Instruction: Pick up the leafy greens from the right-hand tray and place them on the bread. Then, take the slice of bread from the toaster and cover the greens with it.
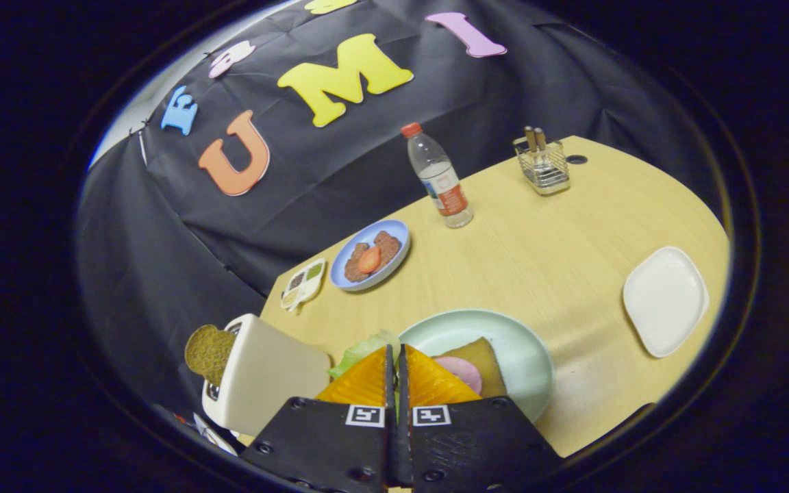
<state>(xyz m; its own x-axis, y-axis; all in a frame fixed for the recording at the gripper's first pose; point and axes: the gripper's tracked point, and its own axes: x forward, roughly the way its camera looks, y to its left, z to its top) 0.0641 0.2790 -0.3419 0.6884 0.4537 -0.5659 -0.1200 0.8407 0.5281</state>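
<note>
A rough brown bread slice [208, 352] stands out of the smooth cream toaster [268, 375]. Just right of it, crinkled pale leafy greens [360, 349] poke out behind the ribbed orange fingers [361, 383] of the gripper [395, 375], which sit nearly together, seemingly pinching the leaf. Beyond them, bread [485, 361] topped with a pink slice lies on a glossy round green plate [518, 342]. Farther right sits a square white tray [665, 300].
</note>
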